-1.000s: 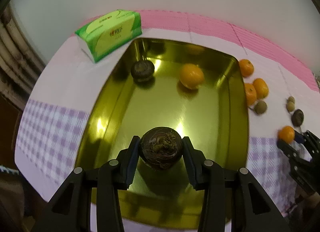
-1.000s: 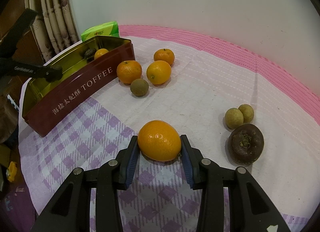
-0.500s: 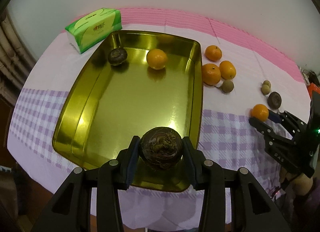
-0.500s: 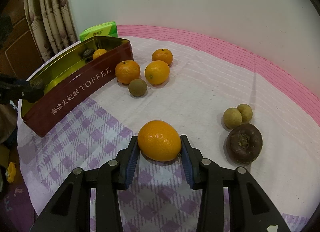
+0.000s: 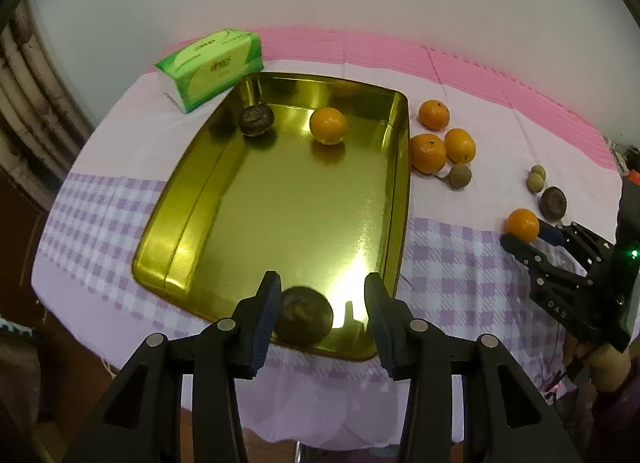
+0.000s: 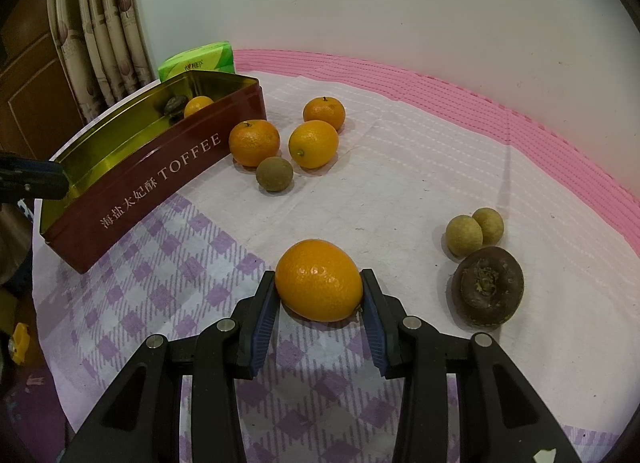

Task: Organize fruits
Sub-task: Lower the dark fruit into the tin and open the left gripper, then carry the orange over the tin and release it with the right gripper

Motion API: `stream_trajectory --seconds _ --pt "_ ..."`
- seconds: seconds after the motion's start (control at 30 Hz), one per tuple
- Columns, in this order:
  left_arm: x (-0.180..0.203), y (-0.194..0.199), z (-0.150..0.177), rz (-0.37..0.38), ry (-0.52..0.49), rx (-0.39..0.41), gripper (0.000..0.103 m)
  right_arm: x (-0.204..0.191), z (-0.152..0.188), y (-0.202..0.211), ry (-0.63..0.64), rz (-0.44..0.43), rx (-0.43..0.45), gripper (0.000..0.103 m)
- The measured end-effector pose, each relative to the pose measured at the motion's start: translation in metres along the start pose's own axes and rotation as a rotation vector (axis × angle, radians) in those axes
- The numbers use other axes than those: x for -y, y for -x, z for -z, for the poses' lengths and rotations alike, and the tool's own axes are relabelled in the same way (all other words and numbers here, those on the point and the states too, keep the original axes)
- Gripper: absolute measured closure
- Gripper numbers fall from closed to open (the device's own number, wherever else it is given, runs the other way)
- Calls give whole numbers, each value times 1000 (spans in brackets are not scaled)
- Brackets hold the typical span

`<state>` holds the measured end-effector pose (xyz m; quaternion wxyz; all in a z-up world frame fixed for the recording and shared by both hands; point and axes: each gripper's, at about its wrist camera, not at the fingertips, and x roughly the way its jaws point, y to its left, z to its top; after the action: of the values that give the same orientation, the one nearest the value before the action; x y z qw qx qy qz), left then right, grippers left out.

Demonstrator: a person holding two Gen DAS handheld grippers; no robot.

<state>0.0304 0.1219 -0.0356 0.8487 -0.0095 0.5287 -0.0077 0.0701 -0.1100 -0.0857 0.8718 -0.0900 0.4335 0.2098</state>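
Checked cloth [image 6: 168, 287] under glossy orange [image 6: 319, 280], dimpled, tongs-pinched.

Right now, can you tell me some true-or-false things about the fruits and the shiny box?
1. The right gripper is shut on an orange. True.
2. The gold tin holds no fruit at all. False: it holds a tin orange and two dark brown fruits.
3. The left gripper squeezes a dark fruit. False: its jaws have just been opening, and the fruit sits loose between them.
4. A green tissue pack lies behind the tin. True.
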Motion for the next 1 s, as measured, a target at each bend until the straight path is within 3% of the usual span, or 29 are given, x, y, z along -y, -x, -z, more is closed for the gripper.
stream_trajectory --seconds 0.2,0.33,0.43,0.77,1.0 --pt "1 21 14 -71 34 42 55 -1 0 0 6 8 -1 66" --pt "-2 35 23 -158 56 84 32 -2 0 0 9 15 -1 66" --pt "-5 44 30 -223 60 129 23 -2 0 0 8 14 -2 66" --pt "-17 42 37 -231 83 137 22 -4 4 6 -33 39 -39 66" --pt "-18 41 36 -207 94 136 22 -1 10 20 -126 8 -58 66"
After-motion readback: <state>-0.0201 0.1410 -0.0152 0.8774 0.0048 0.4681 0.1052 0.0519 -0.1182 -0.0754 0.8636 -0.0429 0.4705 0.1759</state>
